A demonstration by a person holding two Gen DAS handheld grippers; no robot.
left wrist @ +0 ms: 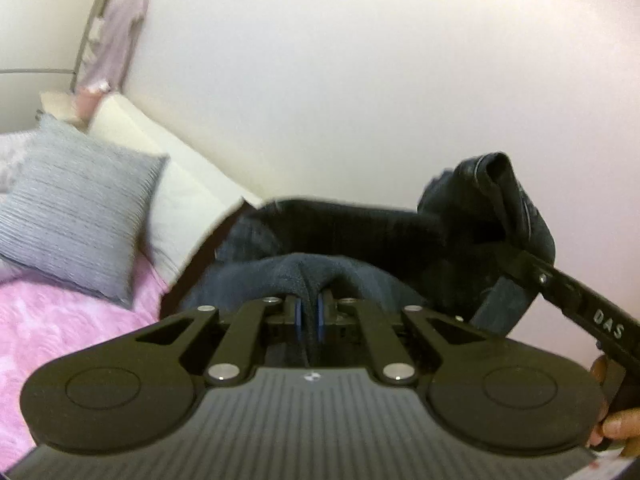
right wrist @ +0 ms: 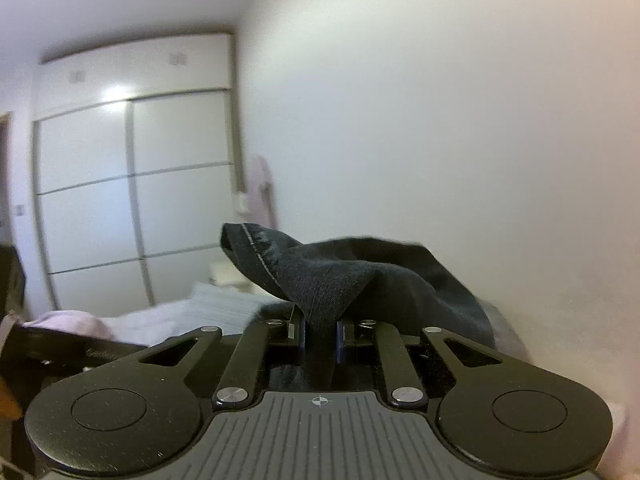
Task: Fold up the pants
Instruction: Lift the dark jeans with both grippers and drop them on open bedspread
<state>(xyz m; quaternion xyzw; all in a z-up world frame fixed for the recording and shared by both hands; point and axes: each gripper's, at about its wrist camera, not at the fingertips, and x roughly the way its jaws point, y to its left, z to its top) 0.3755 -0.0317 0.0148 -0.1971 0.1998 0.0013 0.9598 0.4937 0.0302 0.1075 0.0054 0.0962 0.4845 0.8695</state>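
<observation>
Left gripper, at lower centre of its view, is clamped on a fold of the dark pants; the cloth bunches up between the blue pads and rises just above them. From there the pants stretch toward the right of the frame, where the right gripper comes in from the lower right and pinches another part, with a hemmed end sticking up above it. A hand shows at the lower right edge.

In the right wrist view, the right gripper is likewise closed on the pants, which drape over its tips at centre frame, a stitched hem pointing to the left.

A grey pillow lies at the left on a pink bed, with a white cushion beside it against the wall. A white wardrobe fills the left of the right wrist view.
</observation>
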